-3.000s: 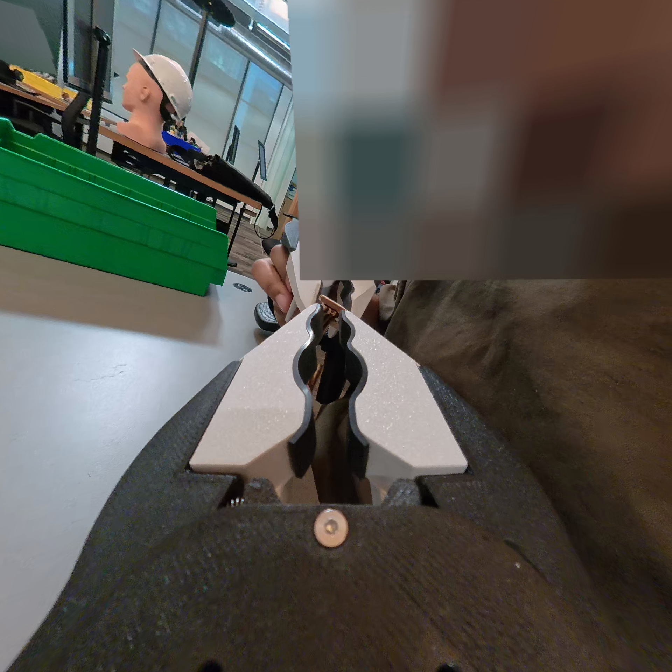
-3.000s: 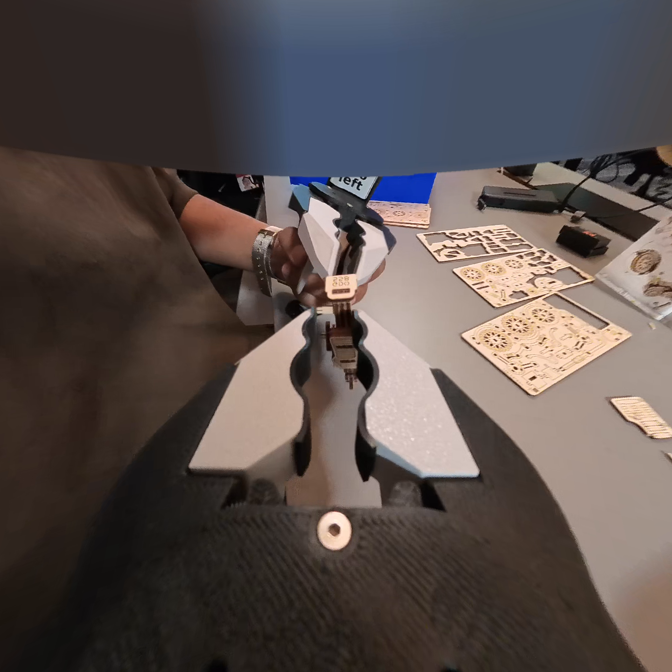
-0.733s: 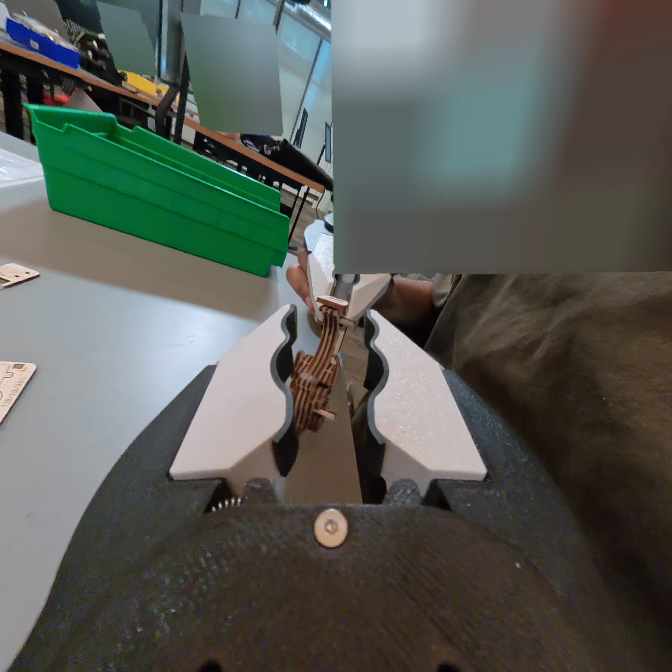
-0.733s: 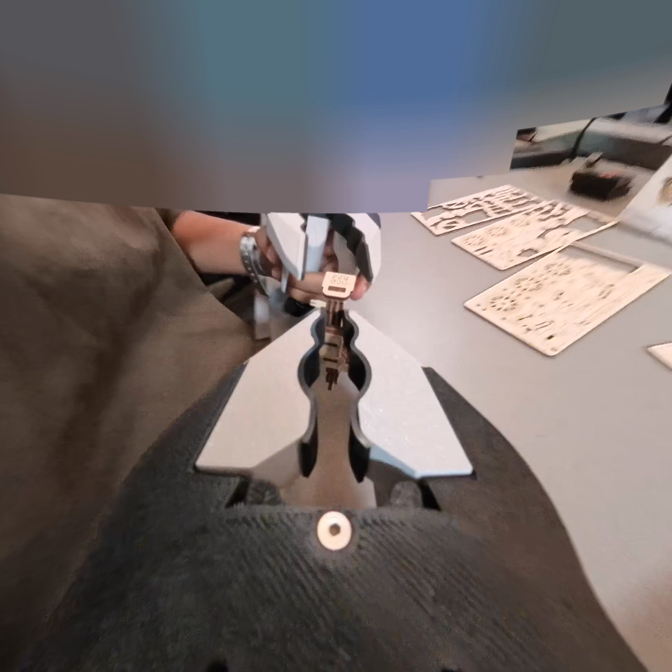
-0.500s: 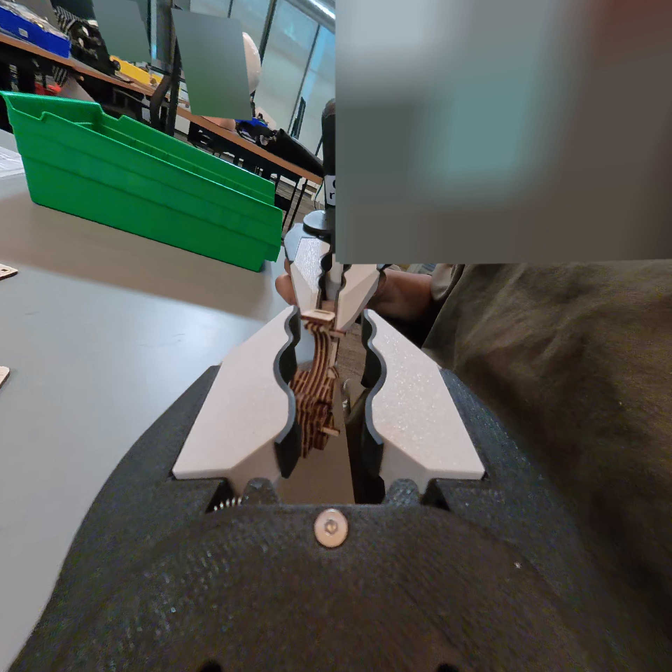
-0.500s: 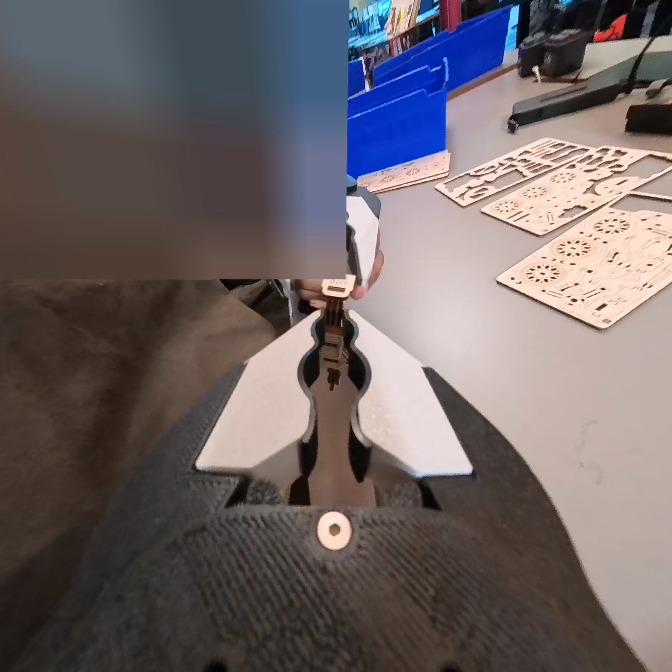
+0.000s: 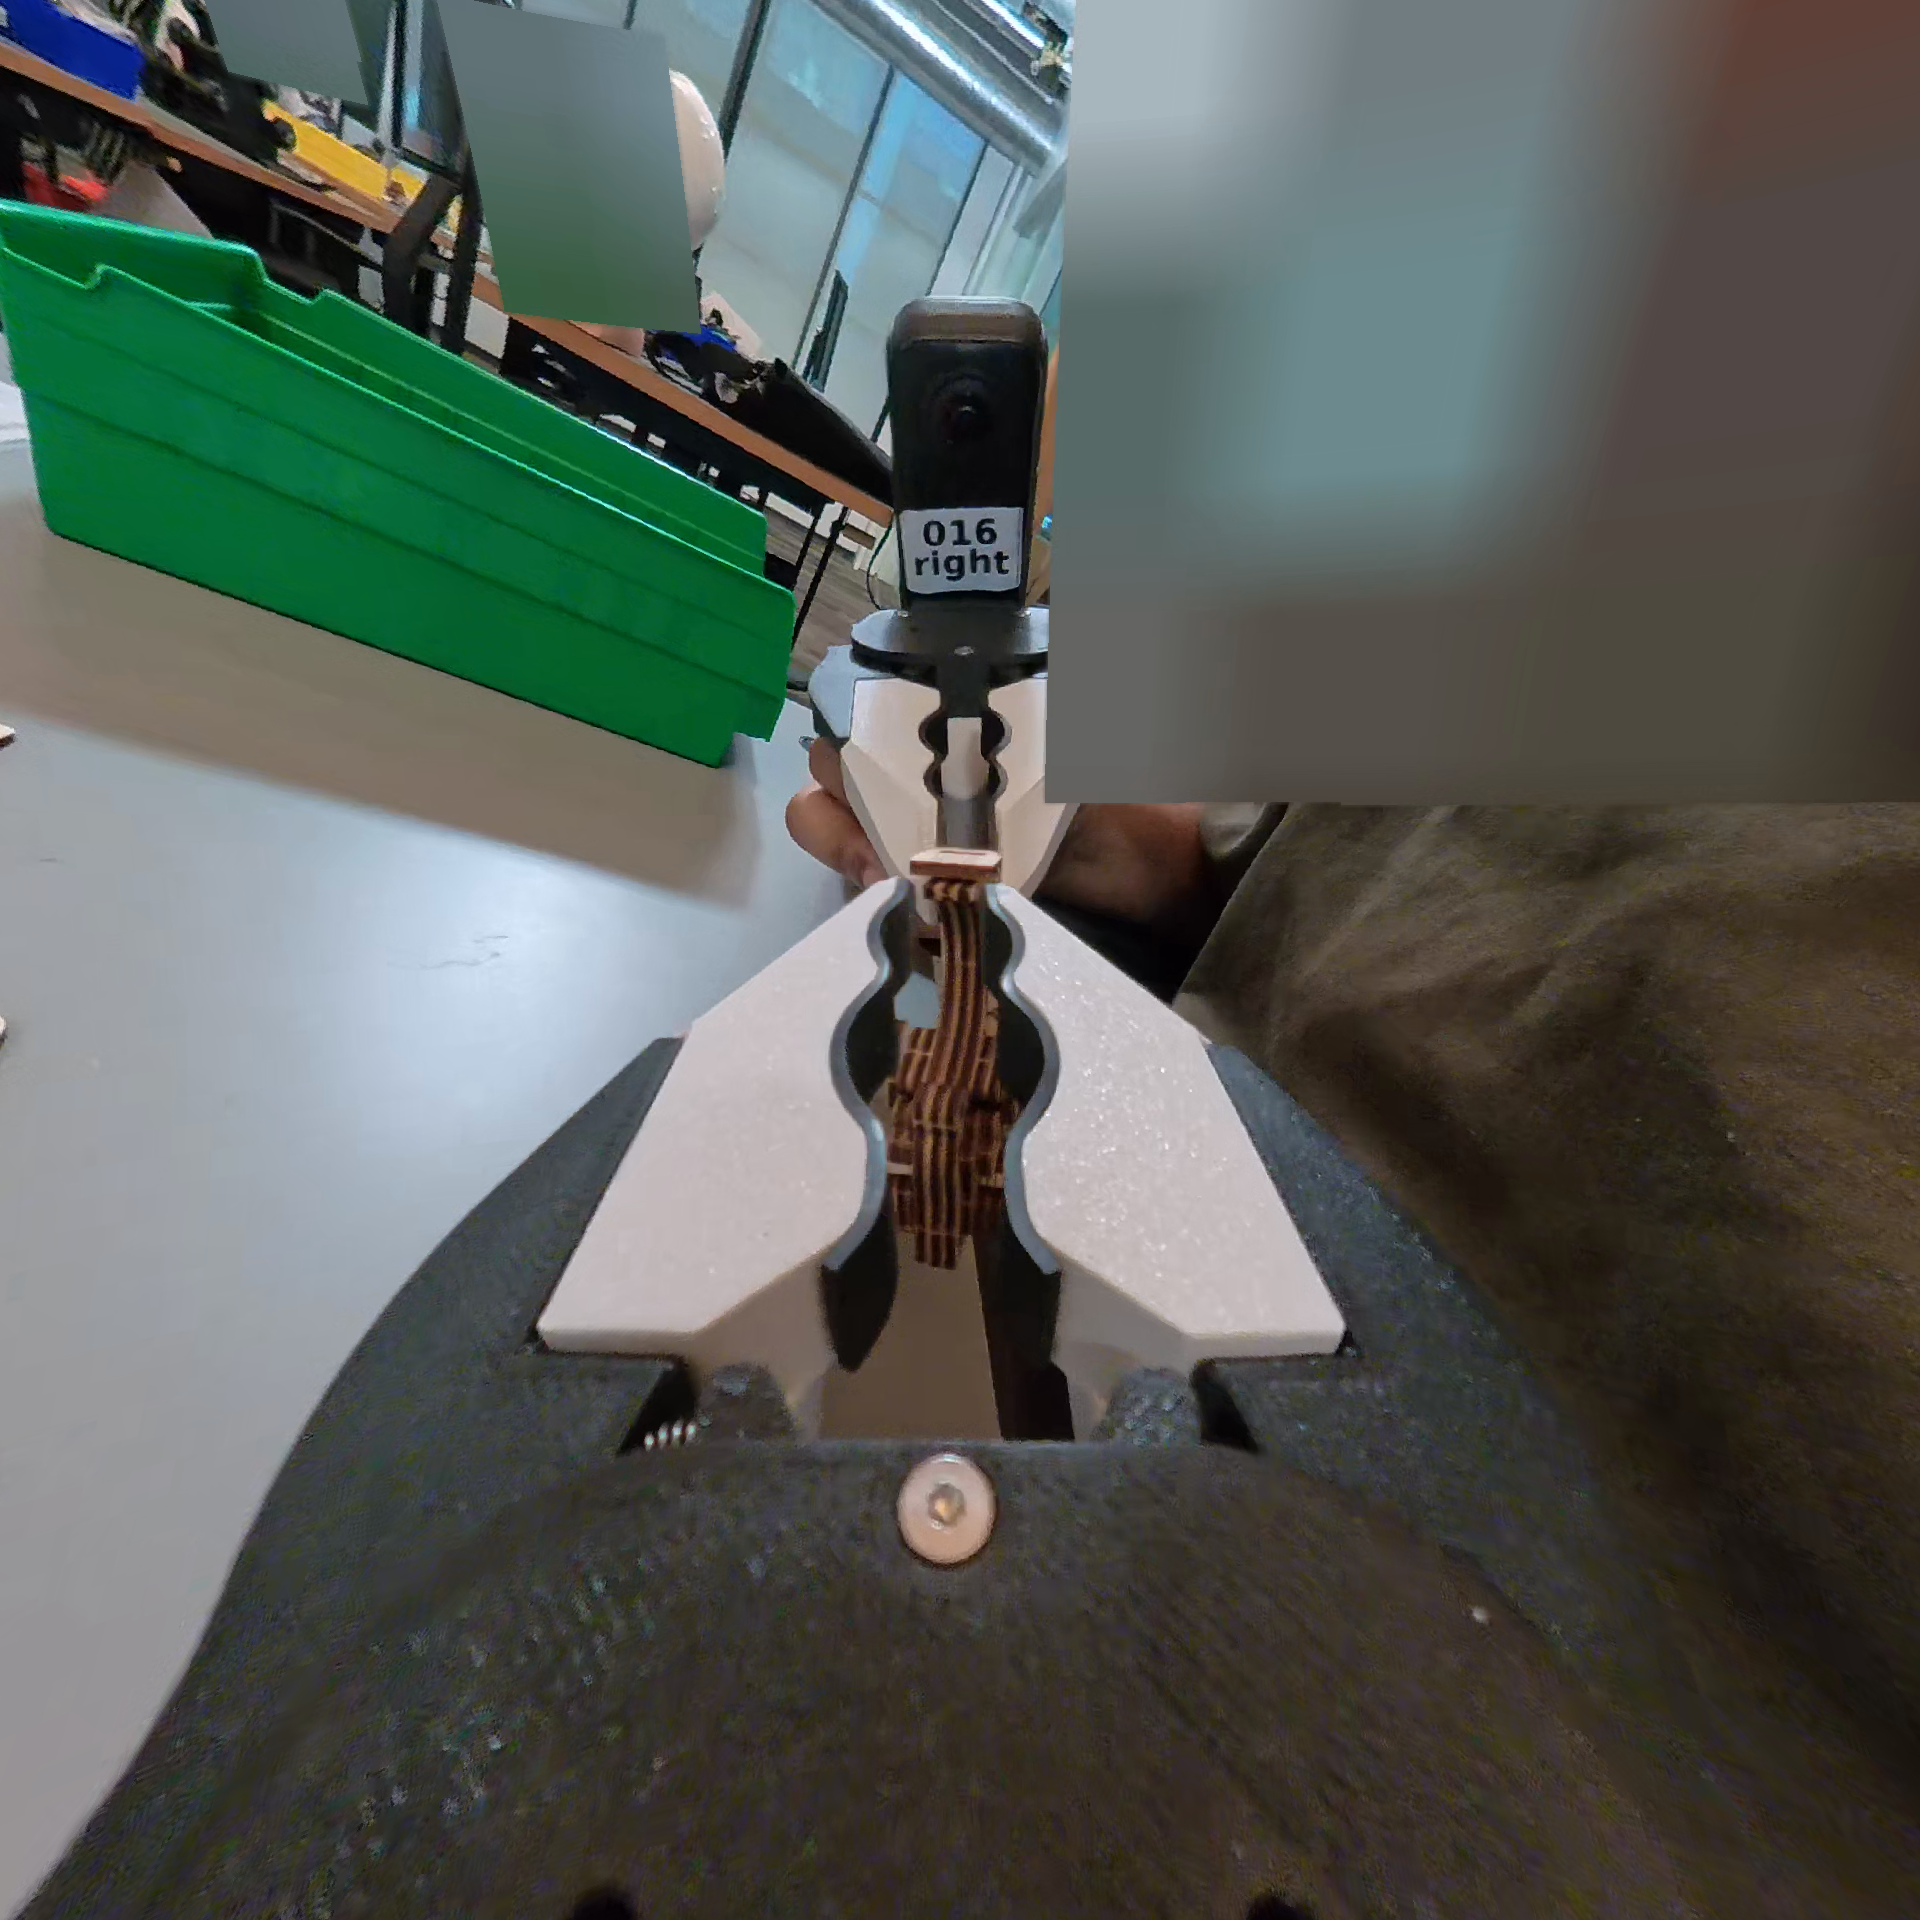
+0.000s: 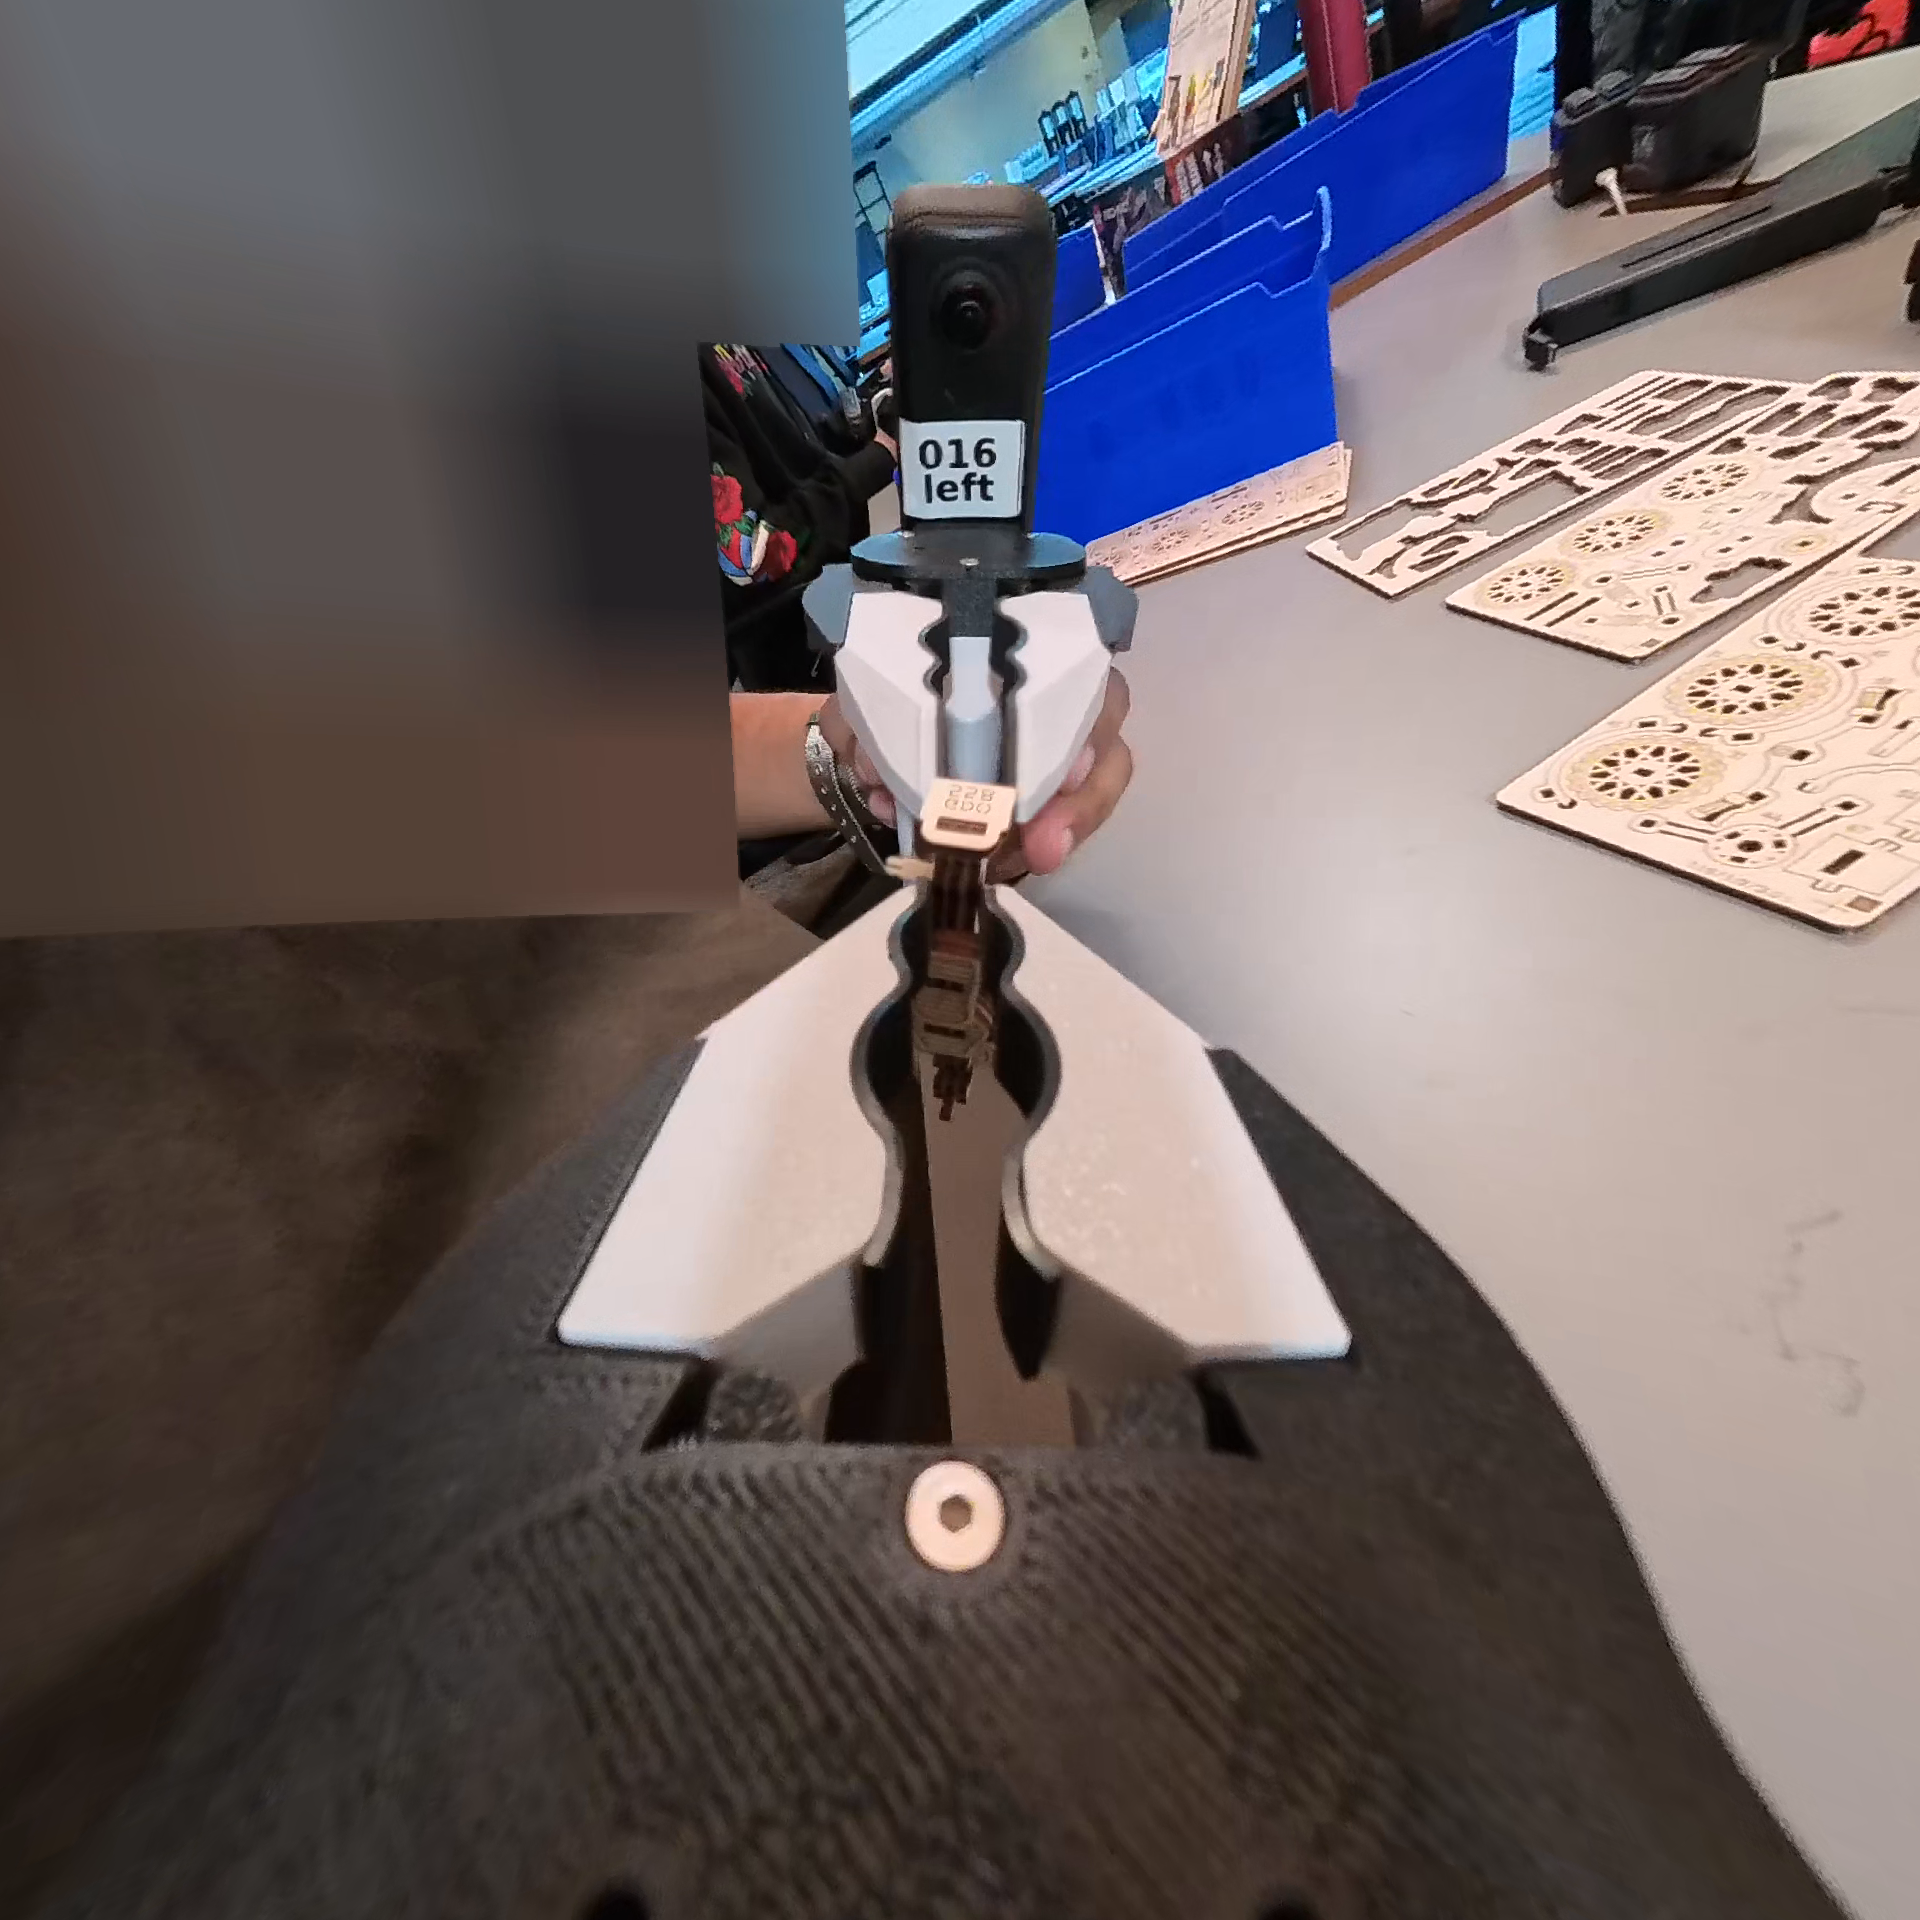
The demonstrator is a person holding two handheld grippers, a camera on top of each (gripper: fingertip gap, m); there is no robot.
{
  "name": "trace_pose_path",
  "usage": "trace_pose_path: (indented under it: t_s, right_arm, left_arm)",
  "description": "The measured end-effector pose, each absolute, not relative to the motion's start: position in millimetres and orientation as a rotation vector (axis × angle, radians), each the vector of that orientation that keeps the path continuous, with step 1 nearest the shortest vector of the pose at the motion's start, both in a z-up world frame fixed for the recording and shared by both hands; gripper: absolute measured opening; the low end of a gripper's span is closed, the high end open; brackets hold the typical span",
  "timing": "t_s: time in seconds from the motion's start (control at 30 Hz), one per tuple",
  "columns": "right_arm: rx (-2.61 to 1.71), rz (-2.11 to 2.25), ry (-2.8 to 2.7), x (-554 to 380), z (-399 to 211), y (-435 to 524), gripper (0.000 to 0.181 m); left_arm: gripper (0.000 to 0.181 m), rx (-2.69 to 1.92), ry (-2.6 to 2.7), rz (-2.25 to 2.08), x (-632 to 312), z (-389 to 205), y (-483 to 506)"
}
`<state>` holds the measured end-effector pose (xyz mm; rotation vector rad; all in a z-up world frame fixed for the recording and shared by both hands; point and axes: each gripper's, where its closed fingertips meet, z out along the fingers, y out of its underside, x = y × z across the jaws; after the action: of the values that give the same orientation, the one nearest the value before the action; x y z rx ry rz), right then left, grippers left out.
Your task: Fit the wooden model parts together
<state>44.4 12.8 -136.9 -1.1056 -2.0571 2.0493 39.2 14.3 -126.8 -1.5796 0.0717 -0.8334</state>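
A small layered wooden model assembly (image 7: 951, 1101) hangs between the two grippers, which face each other tip to tip above the grey table (image 7: 260, 1039). My left gripper (image 7: 948, 891) is shut on its curved brown body. My right gripper (image 8: 951, 906) is shut on the same assembly (image 8: 954, 987) from the other side. A small flat pale tab (image 8: 971, 812) caps the top end and also shows in the left wrist view (image 7: 954, 860). The right gripper (image 7: 961, 800) shows head-on in the left wrist view, and the left gripper (image 8: 971, 769) head-on in the right wrist view. A hand grips each one.
Stacked green bins (image 7: 395, 499) stand on the table at the left. Several laser-cut wooden sheets (image 8: 1714, 748) lie to the right, with blue bins (image 8: 1195, 416) and a black device (image 8: 1714, 260) behind them. The person's olive shirt (image 7: 1558, 1143) is close beside both grippers. Less than 4 cm separates the two grippers' tips.
My left gripper's fingers have closed in on the assembly, which they stood open around before. Both grippers have tilted and now face each other squarely, and each other's camera has come into view.
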Motion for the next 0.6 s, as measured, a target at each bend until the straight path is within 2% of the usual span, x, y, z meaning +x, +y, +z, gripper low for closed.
trace_pose_path:
  t_s: [0.43, 0.6]
  right_arm:
    - [-1.103, 2.073, -2.043, 44.0, -135.0, 11.5, 0.007]
    - [-1.091, 2.028, -1.969, 38.4, -128.0, 16.7, 0.026]
  left_arm:
    - [0.005, -1.544, 0.025, -0.953, 40.6, -123.1, 14.3]
    - [0.005, -1.543, 0.02, -0.879, 33.8, -122.7, 15.3]
